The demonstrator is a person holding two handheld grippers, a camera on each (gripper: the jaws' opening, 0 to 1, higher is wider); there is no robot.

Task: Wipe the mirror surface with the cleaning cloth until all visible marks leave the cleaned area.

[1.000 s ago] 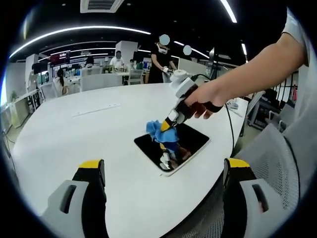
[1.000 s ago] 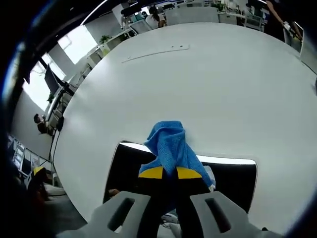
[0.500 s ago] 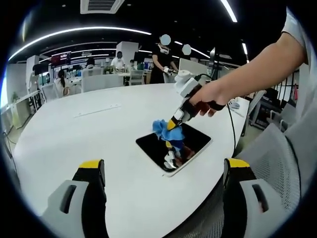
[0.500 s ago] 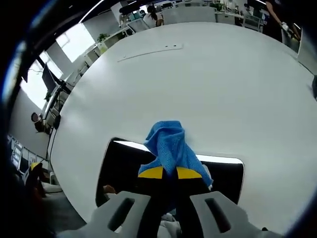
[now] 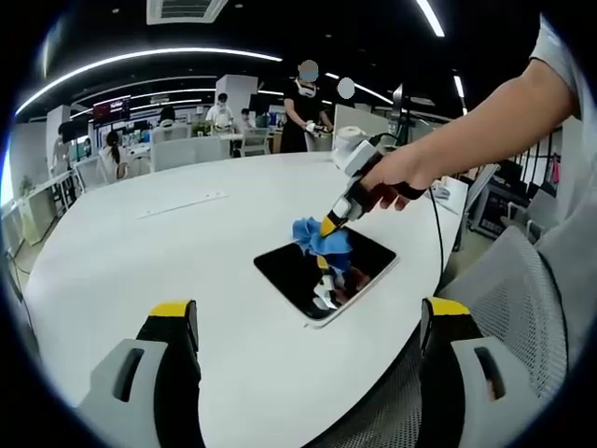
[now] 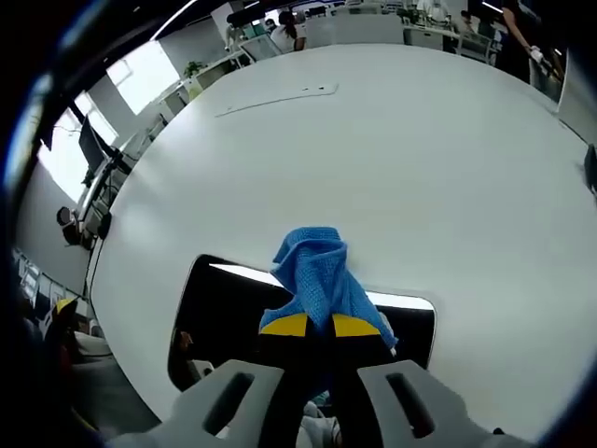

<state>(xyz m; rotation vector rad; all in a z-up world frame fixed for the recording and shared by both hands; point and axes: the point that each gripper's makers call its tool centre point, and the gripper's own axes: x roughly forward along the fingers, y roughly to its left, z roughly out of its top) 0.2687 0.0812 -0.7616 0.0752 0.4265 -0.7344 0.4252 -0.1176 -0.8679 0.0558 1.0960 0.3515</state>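
A dark rectangular mirror (image 5: pixel 322 273) (image 6: pixel 224 308) lies flat on the white round table (image 5: pixel 159 252) (image 6: pixel 373 159), near its right edge in the left gripper view. My right gripper (image 5: pixel 329 227) (image 6: pixel 319 325) is shut on a blue cleaning cloth (image 5: pixel 322 238) (image 6: pixel 317 275) and presses it onto the mirror's far part. A person's hand (image 5: pixel 396 177) holds that gripper. My left gripper (image 5: pixel 303 322) stands open, back from the mirror, with nothing between its yellow-tipped jaws.
A thin strip (image 5: pixel 182 205) (image 6: pixel 275 98) lies on the table's far side. A grey mesh chair (image 5: pixel 522 308) stands at the table's right edge. Several people and desks (image 5: pixel 224 131) fill the office behind. A black cable (image 5: pixel 435 243) hangs off the table edge.
The right gripper has slid the blue cloth across the mirror, away toward its far right part in the left gripper view. The left gripper has stayed open and still.
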